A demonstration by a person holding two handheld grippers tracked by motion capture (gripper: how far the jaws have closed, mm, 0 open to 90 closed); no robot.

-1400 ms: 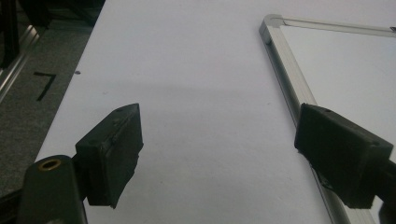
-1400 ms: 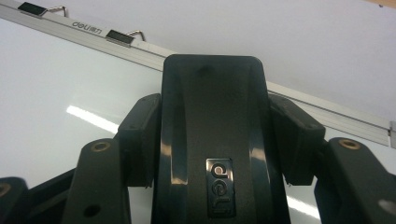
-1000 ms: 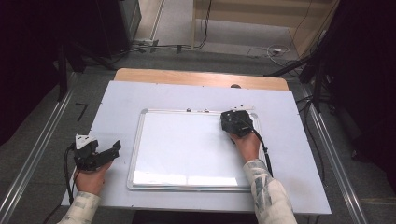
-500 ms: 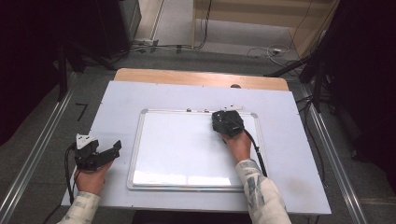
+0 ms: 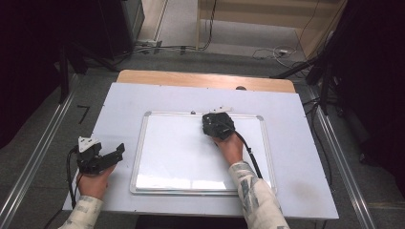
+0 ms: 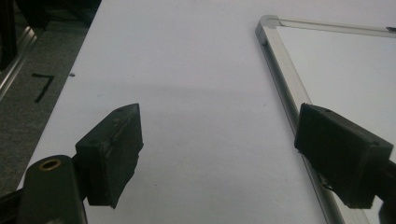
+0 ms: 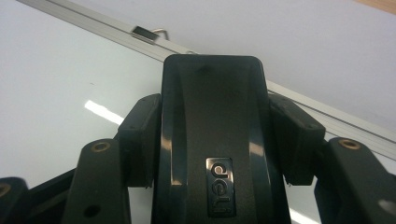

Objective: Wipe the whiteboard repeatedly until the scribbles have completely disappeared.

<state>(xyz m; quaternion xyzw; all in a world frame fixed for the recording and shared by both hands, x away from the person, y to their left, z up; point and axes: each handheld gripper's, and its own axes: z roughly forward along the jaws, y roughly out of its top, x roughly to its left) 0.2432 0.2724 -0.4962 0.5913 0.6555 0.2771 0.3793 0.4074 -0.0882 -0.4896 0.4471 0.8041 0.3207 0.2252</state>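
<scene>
The right gripper (image 7: 212, 140) pinches a black whiteboard eraser (image 7: 212, 116) from both sides, its jaws pressed against the eraser's flanks. The left gripper (image 6: 233, 154) has its jaws spread wide with nothing between them; it hovers or rests, I cannot tell which, over the bare white table (image 6: 187, 70) just left of the whiteboard's frame.

No container is on the table; the nearest thing to one is the whiteboard (image 5: 181, 152), a flat panel in a silver metal frame lying flat in the middle of the white tabletop. Its surface looks clean and glossy, with a strip of reflected light along the near edge.

The eraser sits on the board near its far edge, a little right of the middle, under the right gripper (image 5: 218, 125) in the high view. It is a smooth, dark, rounded block with a raised central ridge and a small silver "deli" badge on top. Just beyond it on the frame sits a small metal clip (image 7: 149, 32).
</scene>
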